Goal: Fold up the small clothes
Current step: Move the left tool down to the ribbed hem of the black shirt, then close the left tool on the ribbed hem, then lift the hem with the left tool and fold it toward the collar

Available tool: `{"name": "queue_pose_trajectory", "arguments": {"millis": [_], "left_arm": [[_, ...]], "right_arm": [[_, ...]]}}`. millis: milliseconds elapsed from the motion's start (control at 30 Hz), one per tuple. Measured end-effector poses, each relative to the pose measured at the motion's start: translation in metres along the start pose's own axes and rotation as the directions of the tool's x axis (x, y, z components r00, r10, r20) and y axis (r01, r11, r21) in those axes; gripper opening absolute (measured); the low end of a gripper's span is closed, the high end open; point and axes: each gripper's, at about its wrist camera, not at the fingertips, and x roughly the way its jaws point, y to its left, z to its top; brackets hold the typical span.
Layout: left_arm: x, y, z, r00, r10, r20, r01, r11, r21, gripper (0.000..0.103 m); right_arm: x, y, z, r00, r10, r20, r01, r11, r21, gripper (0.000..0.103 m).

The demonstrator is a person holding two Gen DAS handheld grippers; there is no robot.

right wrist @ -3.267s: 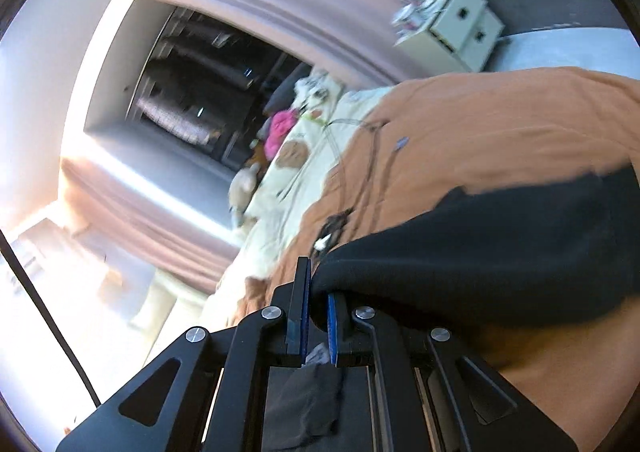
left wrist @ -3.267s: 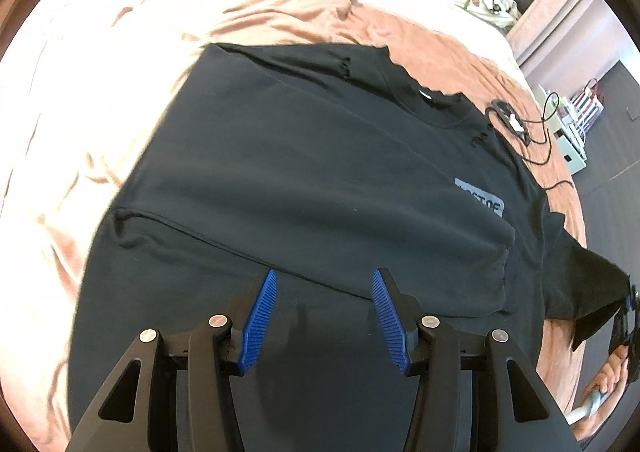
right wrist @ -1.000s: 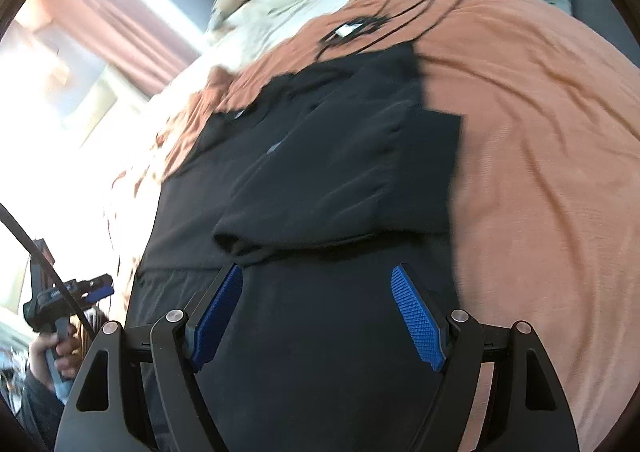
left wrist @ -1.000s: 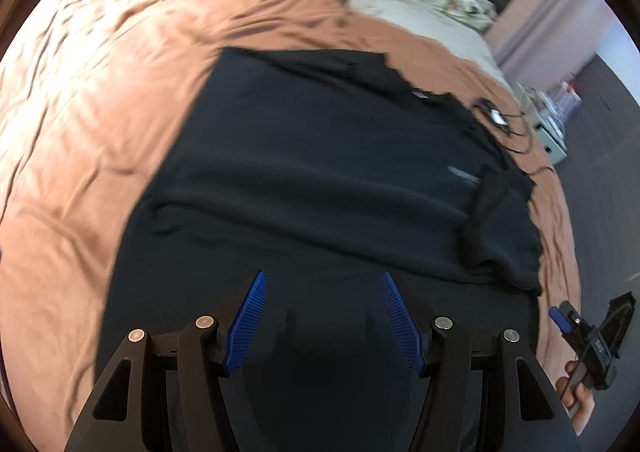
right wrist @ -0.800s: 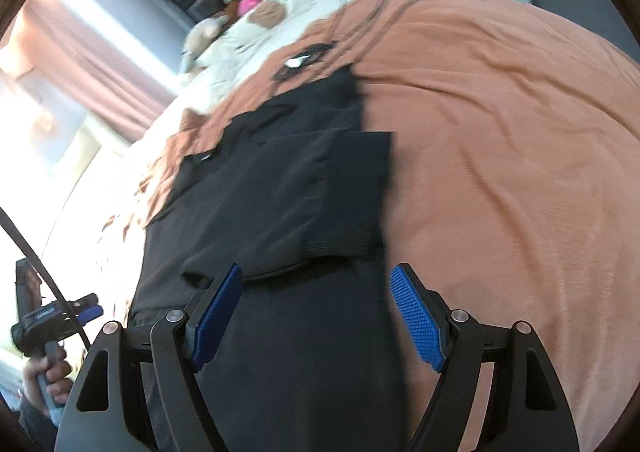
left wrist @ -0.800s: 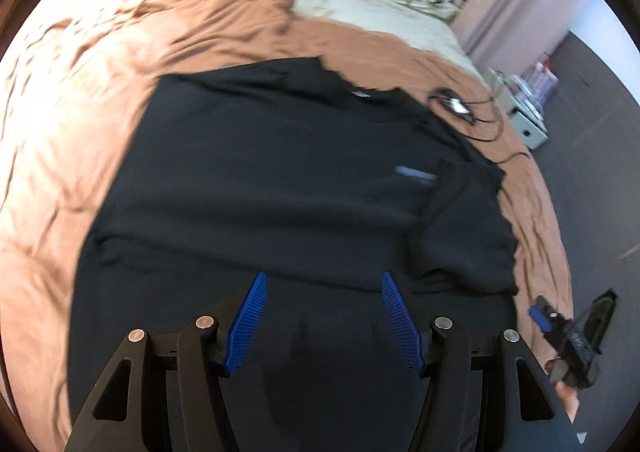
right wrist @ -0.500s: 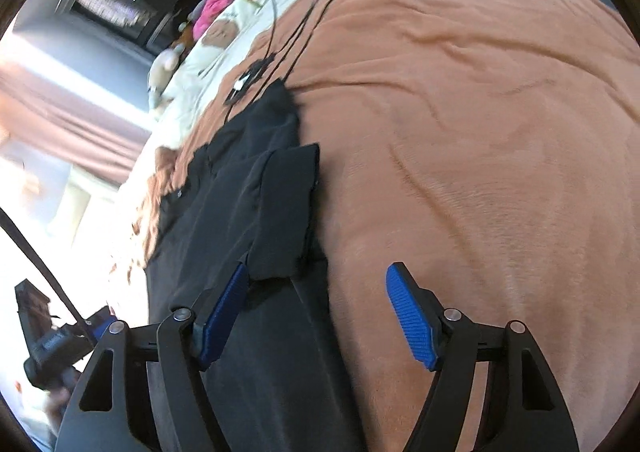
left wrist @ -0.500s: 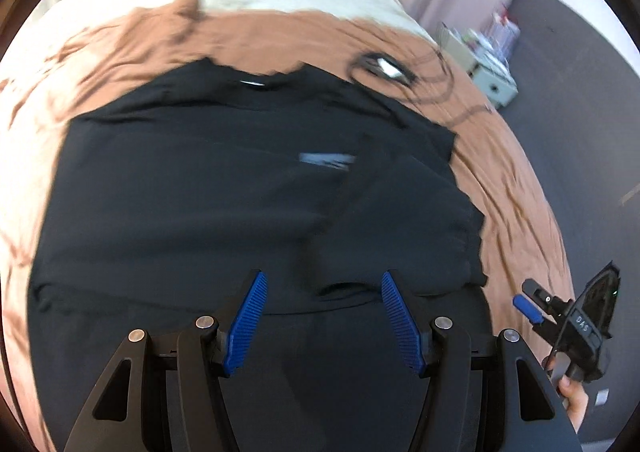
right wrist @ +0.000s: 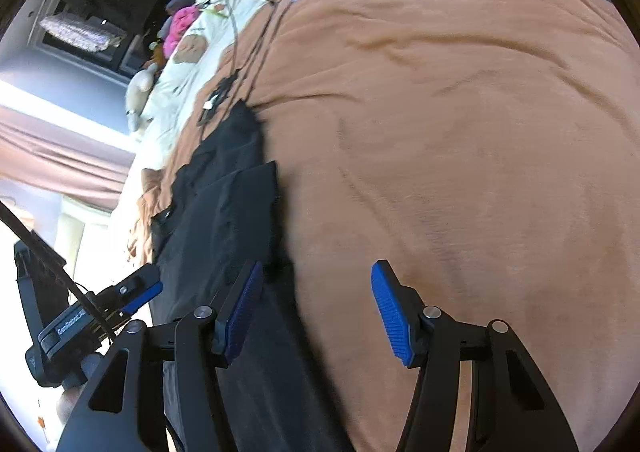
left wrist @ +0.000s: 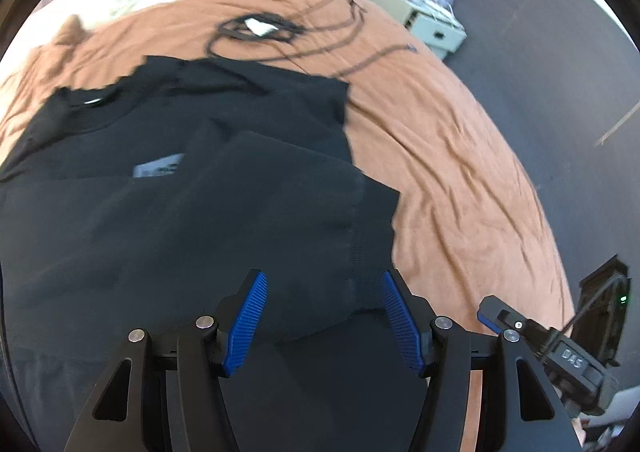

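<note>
Black sweatshirt (left wrist: 168,220): it lies flat on the brown bedspread (left wrist: 452,188), neck toward the far side, hem toward you, and it fills the left and middle of your left wrist view.
Right sleeve (left wrist: 320,212): a few seconds ago it trailed off the right side and your right gripper was pinching its cuff; now it lies folded in across the chest, cuff end near you, partly covering the white chest label (left wrist: 158,169).
Left sleeve: already folded across the body a few seconds ago; it is out of your left wrist view now, so you cannot check it.
Left gripper (left wrist: 322,322): it has swung rightward across the body over the last second and now hovers over the folded sleeve's cuff, jaws at a middling gap, nothing pinched.
Right gripper (right wrist: 316,310): it let go of the cuff and has come down to the garment's right edge; its jaws are closing, with bare bedspread and that edge between them, and the pads press on nothing yet.
Meaning for the task: both sleeves look to be in, so you seem set for the next fold of the body, probably hem toward neck.
Watch: the black cable (left wrist: 280,32) coiled on the bedspread just beyond the collar, which a fold could catch.
</note>
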Motion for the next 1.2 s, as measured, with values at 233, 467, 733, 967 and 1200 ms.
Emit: {"name": "queue_pose_trajectory", "arguments": {"millis": [233,467,733,967,1200], "left_arm": [[0.044,-0.030,0.012,0.998,0.027,-0.057,-0.024,0.998,0.054,0.062],[0.079,-0.053,0.016,0.992,0.091,-0.089,-0.080,0.990,0.120,0.071],[0.094,-0.050,0.013,0.979,0.184,-0.089,-0.171,0.977,0.130,0.050],[0.062,-0.015,0.017,0.996,0.040,-0.078,-0.038,0.999,0.028,0.023],[0.020,0.006,0.017,0.999,-0.039,-0.019,0.040,0.999,0.012,0.017]], "right_arm": [[-0.004,-0.007,0.002,1.000,0.007,-0.008,-0.007,1.000,0.024,0.055],[-0.005,-0.007,-0.011,0.997,0.060,-0.044,-0.058,0.997,0.049,0.055],[-0.011,-0.017,-0.012,0.998,0.059,-0.026,-0.057,0.994,0.089,0.055],[-0.001,-0.010,-0.015,0.998,0.049,-0.040,-0.047,0.997,0.063,0.055],[0.005,0.018,-0.019,0.996,0.079,-0.033,-0.082,0.994,-0.069,0.055]]}}
